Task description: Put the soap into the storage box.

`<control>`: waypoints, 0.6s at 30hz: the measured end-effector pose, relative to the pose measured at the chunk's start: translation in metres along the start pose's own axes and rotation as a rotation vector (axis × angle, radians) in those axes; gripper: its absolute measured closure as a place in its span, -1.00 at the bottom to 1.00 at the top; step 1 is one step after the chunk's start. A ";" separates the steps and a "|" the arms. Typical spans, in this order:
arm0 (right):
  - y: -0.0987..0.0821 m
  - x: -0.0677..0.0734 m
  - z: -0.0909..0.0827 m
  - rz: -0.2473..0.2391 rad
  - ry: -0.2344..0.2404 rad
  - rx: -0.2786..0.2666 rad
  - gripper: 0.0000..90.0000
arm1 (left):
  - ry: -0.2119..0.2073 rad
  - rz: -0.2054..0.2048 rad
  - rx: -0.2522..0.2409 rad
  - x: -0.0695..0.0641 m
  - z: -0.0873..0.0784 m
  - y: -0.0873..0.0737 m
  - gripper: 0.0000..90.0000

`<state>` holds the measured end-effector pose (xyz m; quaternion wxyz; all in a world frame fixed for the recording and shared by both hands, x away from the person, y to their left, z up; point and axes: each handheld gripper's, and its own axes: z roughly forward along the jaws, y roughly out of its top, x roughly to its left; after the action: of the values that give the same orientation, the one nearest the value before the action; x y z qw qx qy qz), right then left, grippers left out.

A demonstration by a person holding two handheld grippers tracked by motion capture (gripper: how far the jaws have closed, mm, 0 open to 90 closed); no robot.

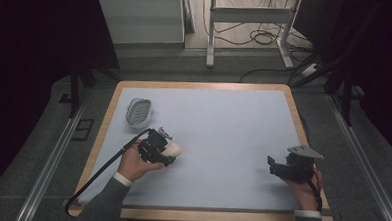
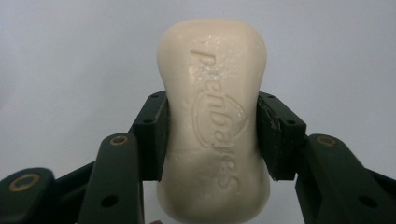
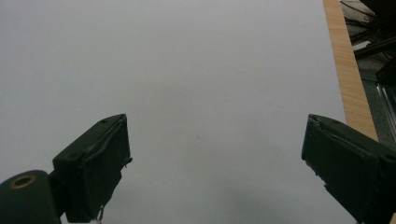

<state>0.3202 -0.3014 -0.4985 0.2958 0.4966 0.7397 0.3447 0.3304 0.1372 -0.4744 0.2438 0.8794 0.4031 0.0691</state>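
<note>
My left gripper (image 1: 168, 150) pinches the cream soap bar (image 2: 214, 116) at its waist, at four o'clock from the soap dish (image 1: 138, 111); slick soap could squirt out. My right gripper (image 3: 215, 168) gapes wide, holding nothing.

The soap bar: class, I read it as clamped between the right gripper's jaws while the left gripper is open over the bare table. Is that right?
Not quite: the sides are swapped. The left gripper is shut on the soap bar, as the left gripper view shows. The right gripper is open over the bare table.
</note>
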 end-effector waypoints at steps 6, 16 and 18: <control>-0.001 0.000 0.001 0.001 0.005 0.010 -0.83 | 0.015 0.006 -0.009 0.004 -0.006 0.003 0.10; -0.001 -0.001 0.002 0.001 0.008 0.017 -0.83 | 0.015 -0.006 -0.018 0.016 -0.016 0.009 0.10; -0.001 -0.002 0.001 0.007 0.009 0.011 -0.83 | 0.013 -0.014 -0.018 0.020 -0.017 0.010 0.10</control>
<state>0.3209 -0.3029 -0.5002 0.2886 0.4993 0.7410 0.3440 0.3452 0.1531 -0.4564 0.2497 0.8738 0.4100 0.0770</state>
